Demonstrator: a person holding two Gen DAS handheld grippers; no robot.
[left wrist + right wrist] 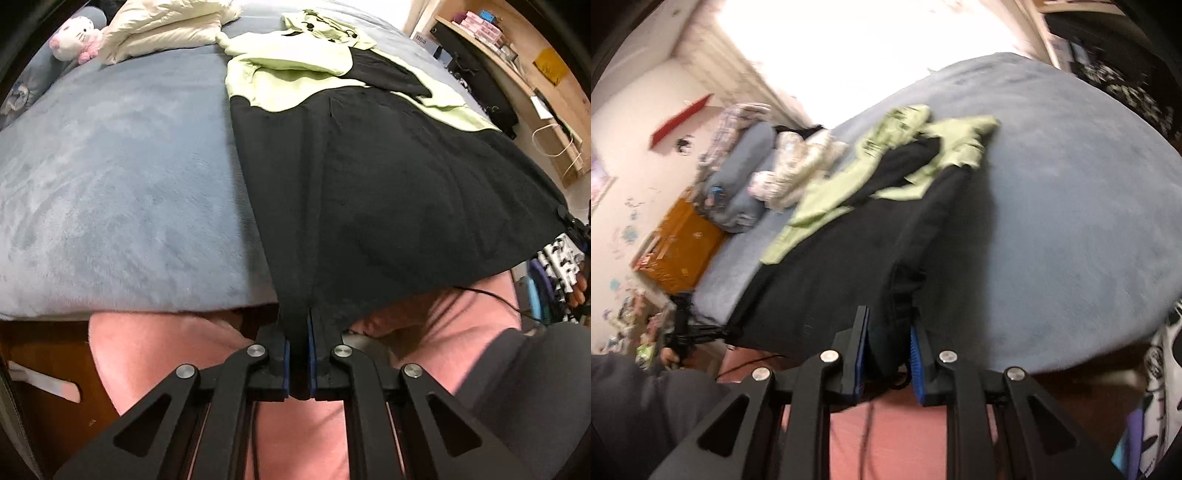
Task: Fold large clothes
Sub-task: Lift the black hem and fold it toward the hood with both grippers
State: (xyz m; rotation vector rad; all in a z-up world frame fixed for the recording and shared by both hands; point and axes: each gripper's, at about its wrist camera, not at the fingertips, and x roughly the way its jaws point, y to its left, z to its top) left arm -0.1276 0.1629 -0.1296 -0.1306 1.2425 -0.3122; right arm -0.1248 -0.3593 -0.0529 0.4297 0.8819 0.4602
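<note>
Both tongs are grasping the black-and-green garment [388, 192] at the near edge of the blue bed [110, 184]: left gripper [298, 360] clenched tight on its hem, right gripper [888, 345] narrowly parted around a bunched fold. Only the left view is showing the plush toy [75, 37]; only the right view the orange box [681, 251].

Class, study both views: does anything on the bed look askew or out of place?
Yes: the black-and-green garment is not flat. Its green upper part lies bunched and crumpled on the blue bed.
</note>
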